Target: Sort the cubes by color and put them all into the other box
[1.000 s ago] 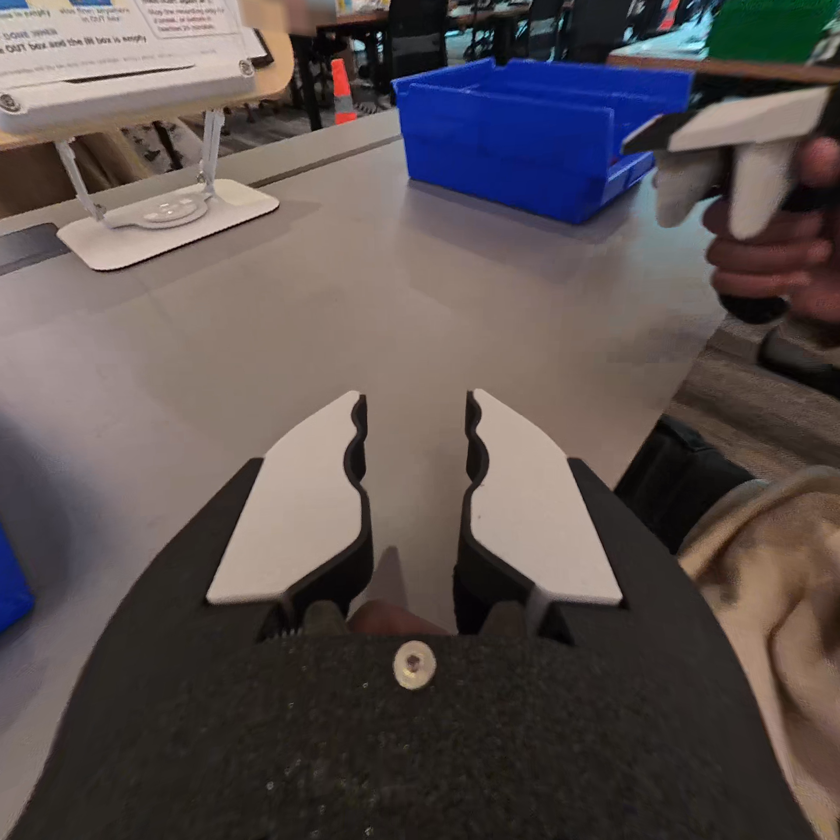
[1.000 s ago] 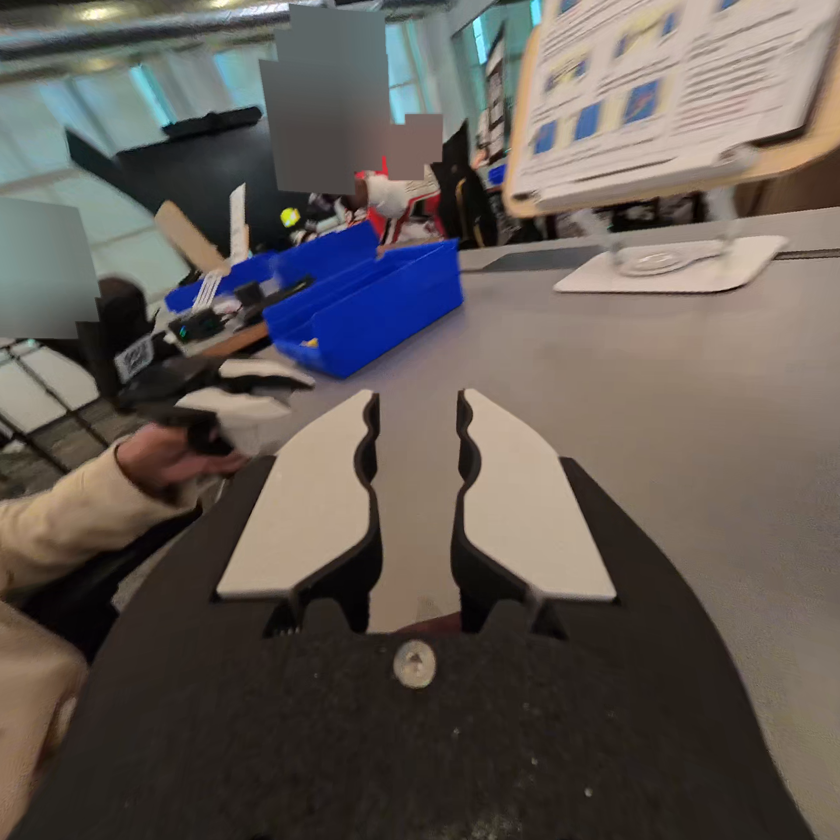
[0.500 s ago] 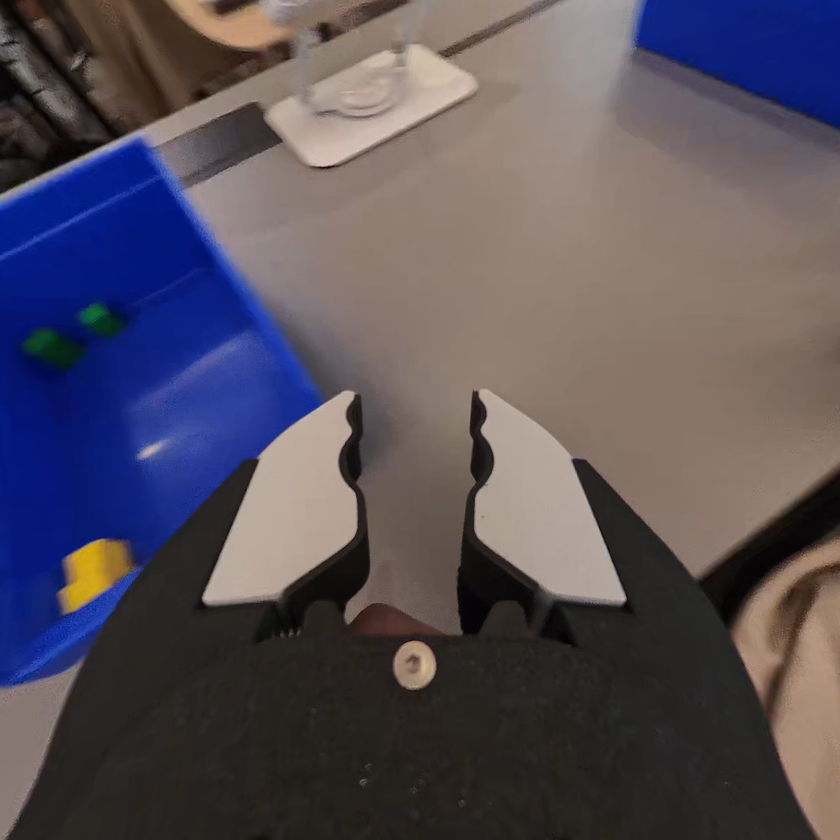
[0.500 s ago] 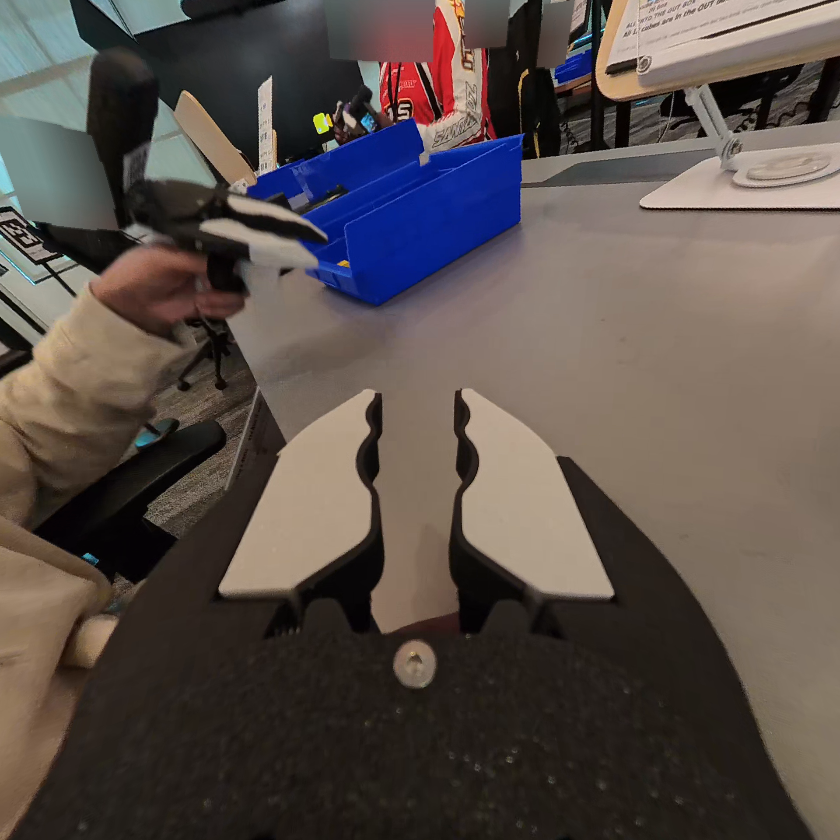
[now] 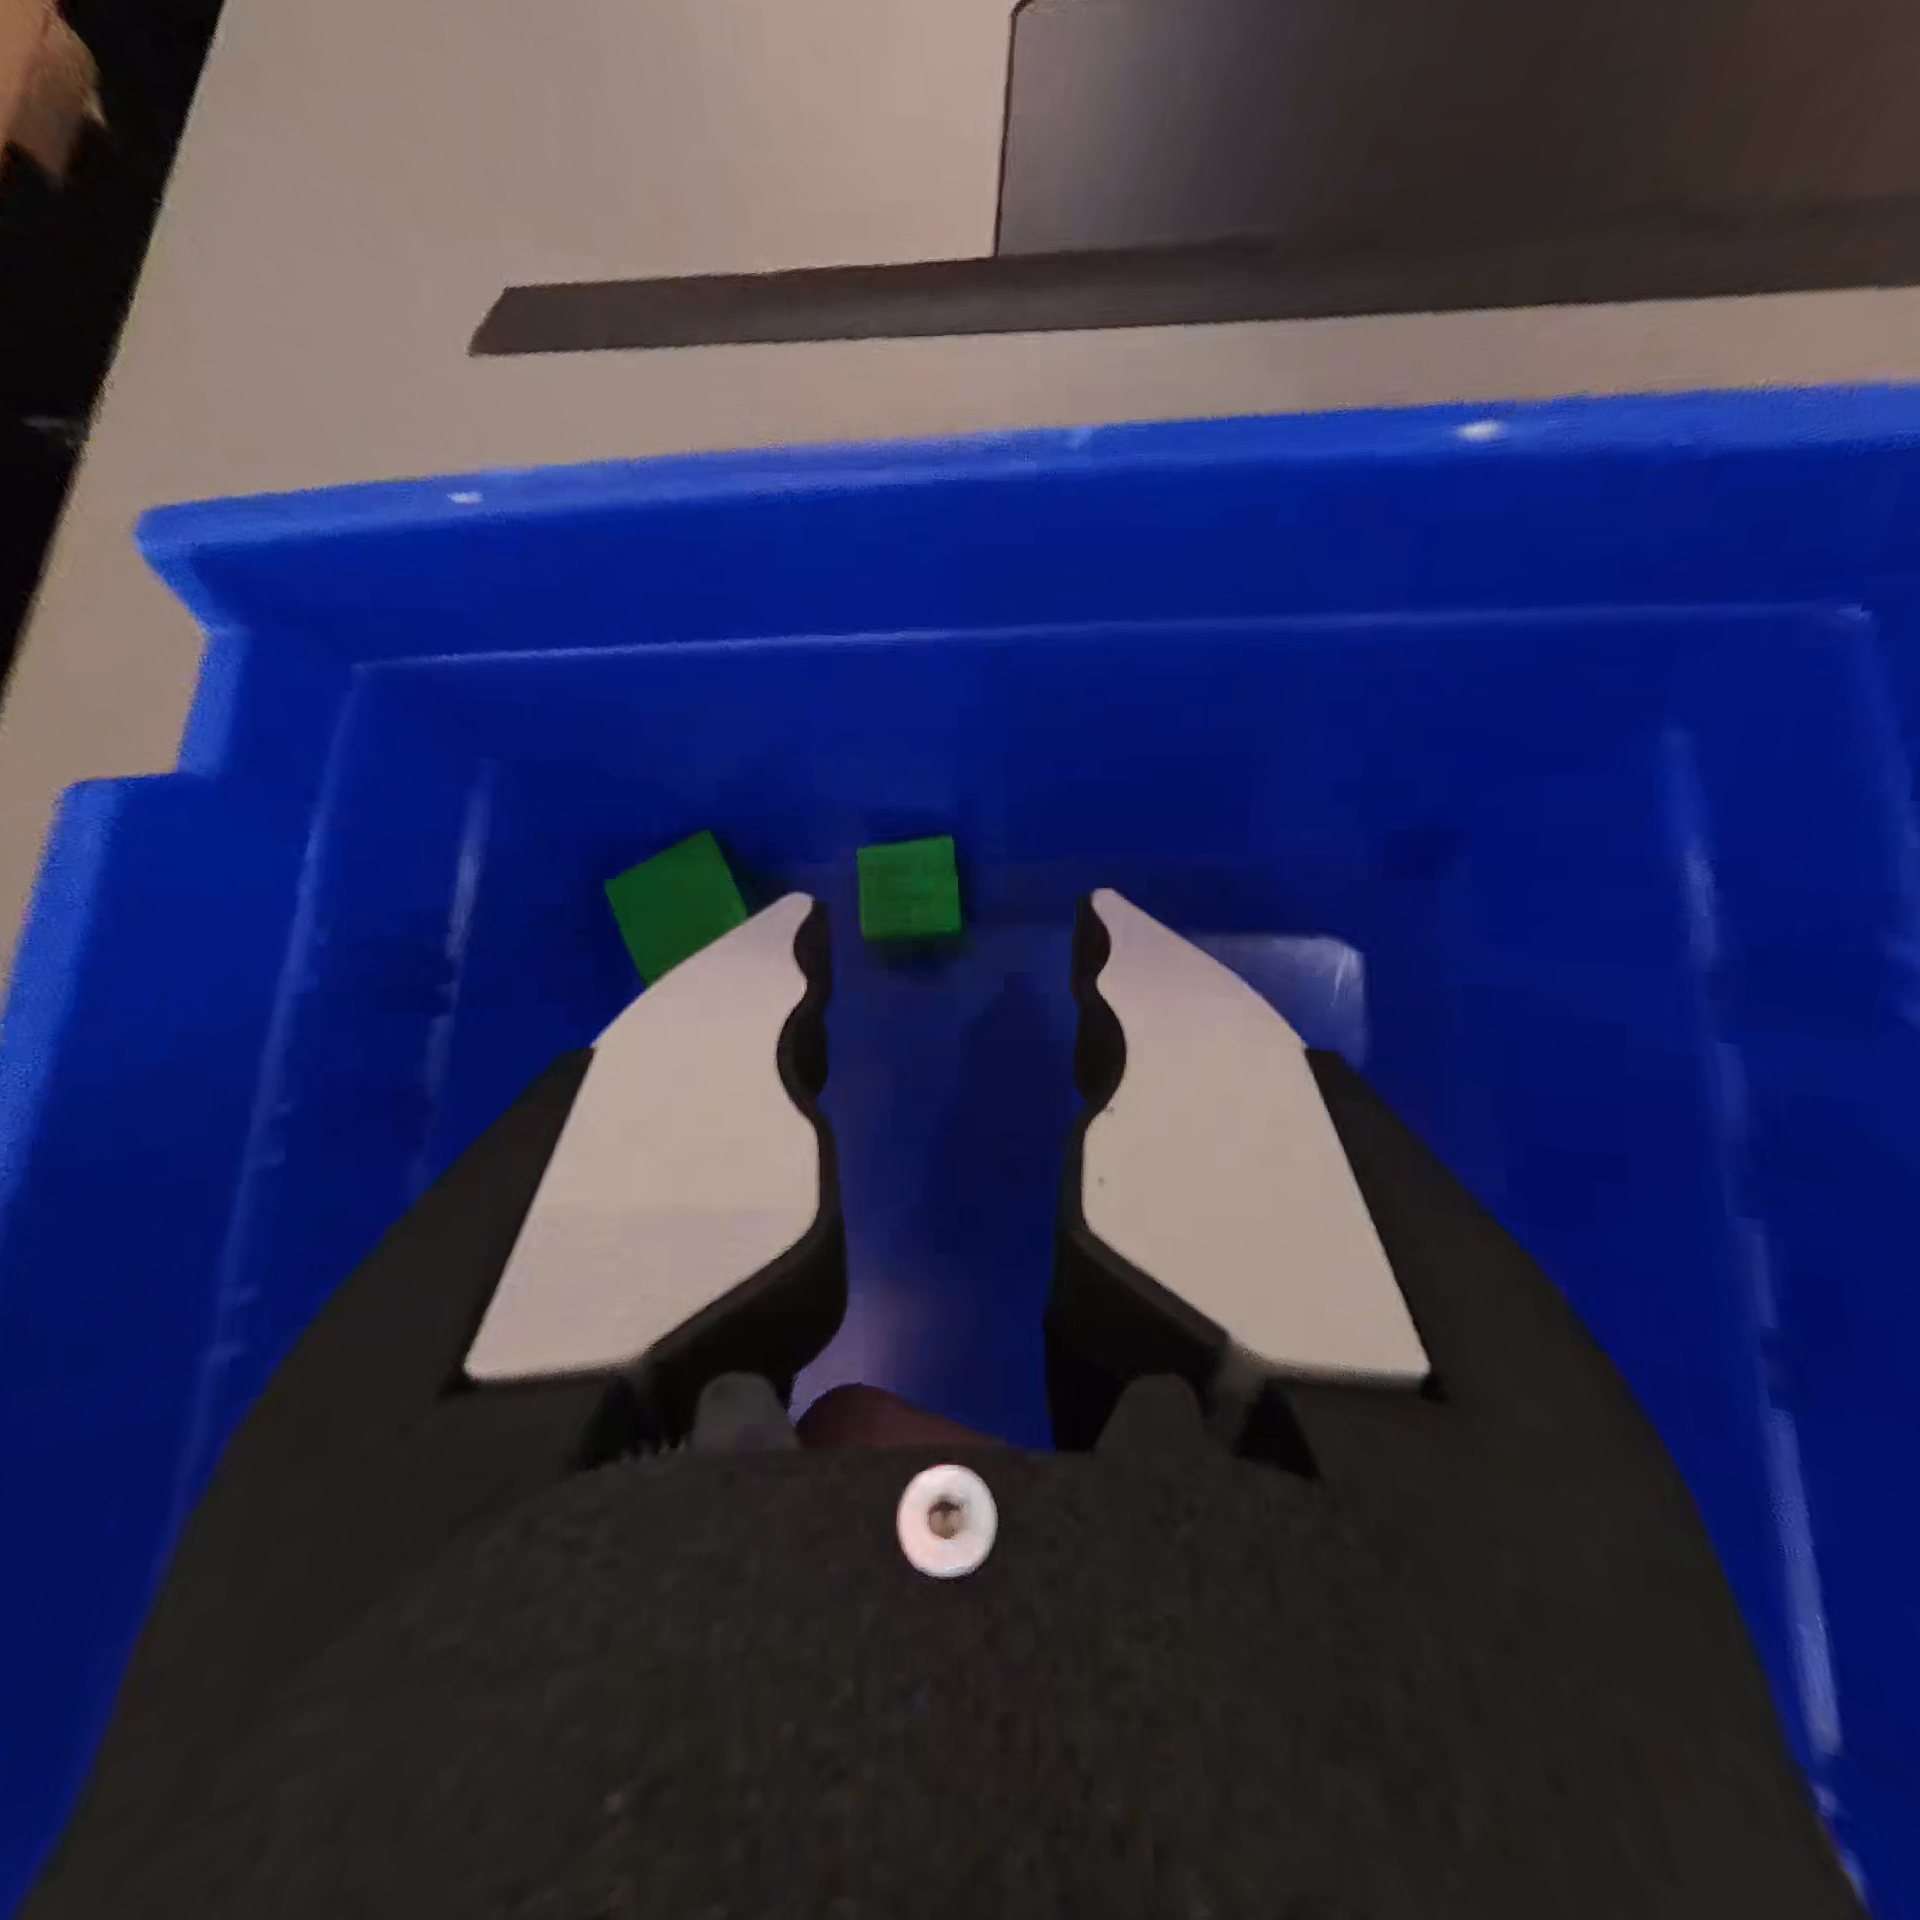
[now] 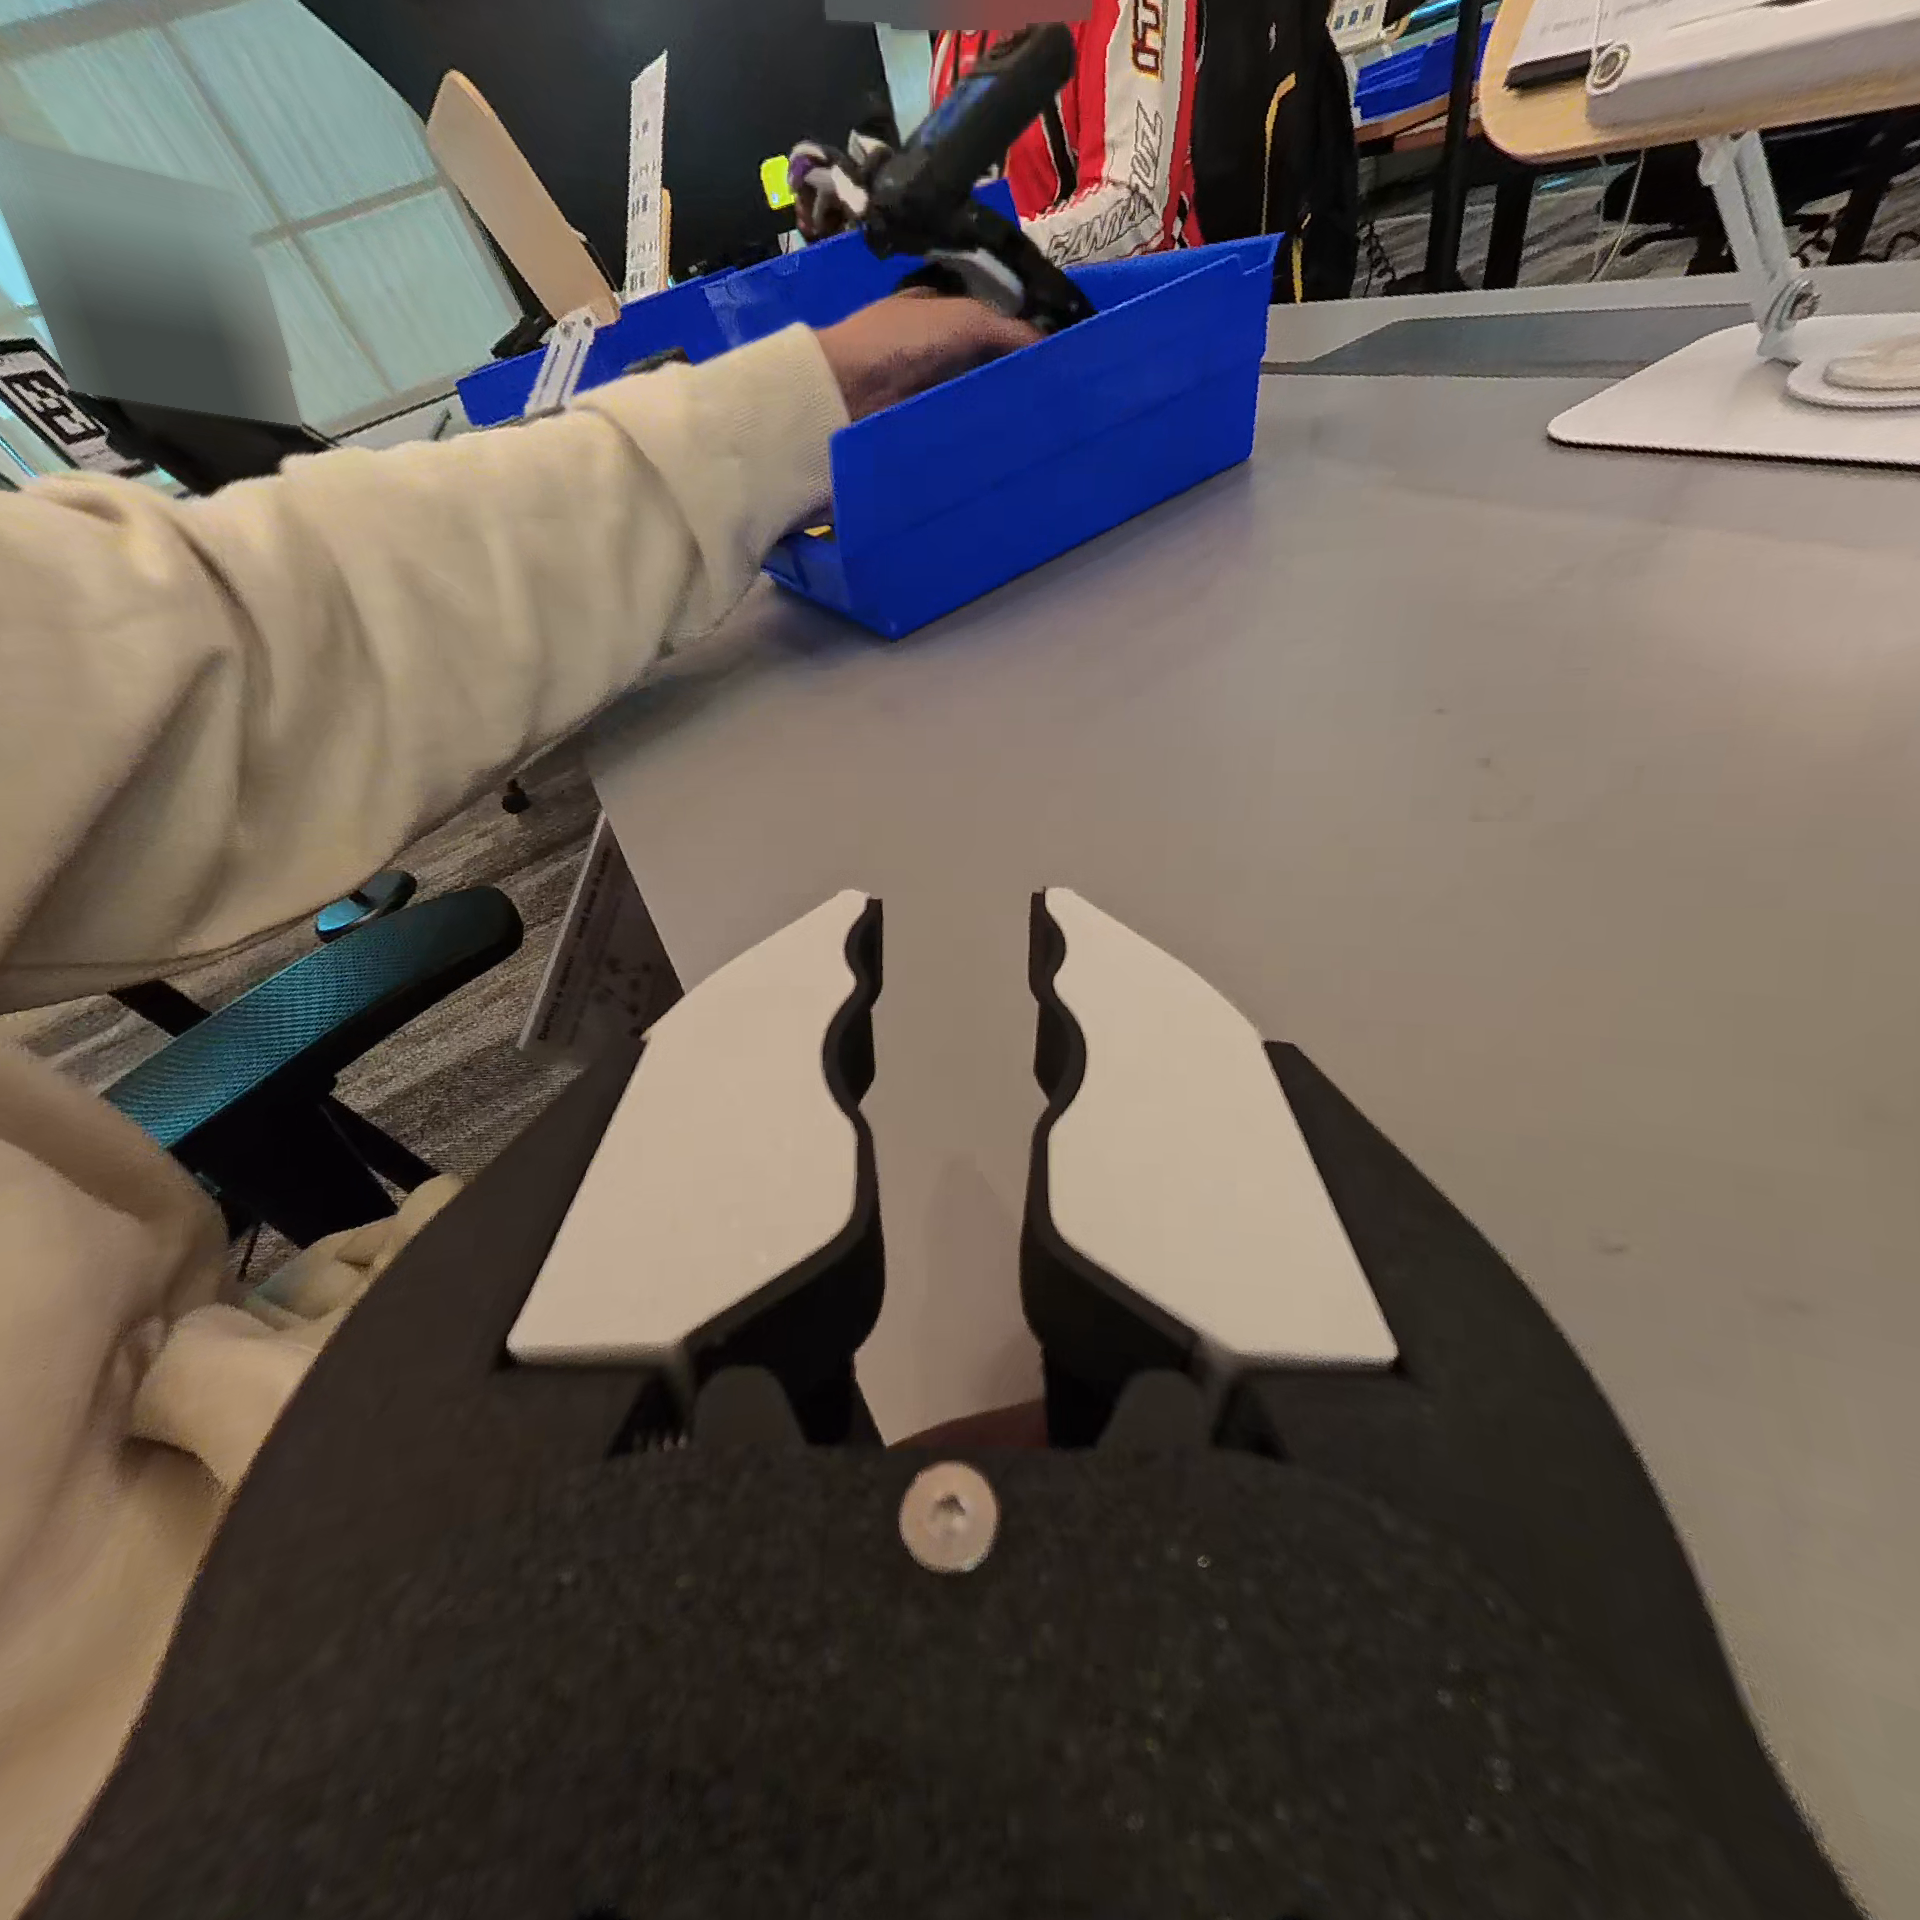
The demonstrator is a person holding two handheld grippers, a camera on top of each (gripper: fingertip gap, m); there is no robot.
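In the left wrist view my left gripper (image 5: 945,914) is open and empty, reaching down inside a blue box (image 5: 935,540). Two green cubes lie on its floor near the far wall: one (image 5: 906,889) just beyond the gap between the fingers, the other (image 5: 670,899) partly behind the left fingertip. In the right wrist view my right gripper (image 6: 956,909) is open and empty, low over the grey table (image 6: 1455,779). That view shows the same blue box (image 6: 1039,457) at the far left with the hand and left gripper (image 6: 966,239) dipped into it. A bit of yellow (image 6: 821,532) shows at its near end.
A white stand base (image 6: 1766,405) sits at the table's far right, holding a board above. A chair armrest (image 6: 312,1018) and the cream sleeve (image 6: 364,623) are at the left of the table edge. Another blue bin (image 6: 623,332) and a person stand behind. A dark strip (image 5: 1039,301) crosses the table beyond the box. The left gripper's tips are roughly 55 cm from the right gripper's.
My left gripper has swung left from the open table and gone down into the blue box, over the green cubes. My right gripper has stayed open above the table, turning slightly.
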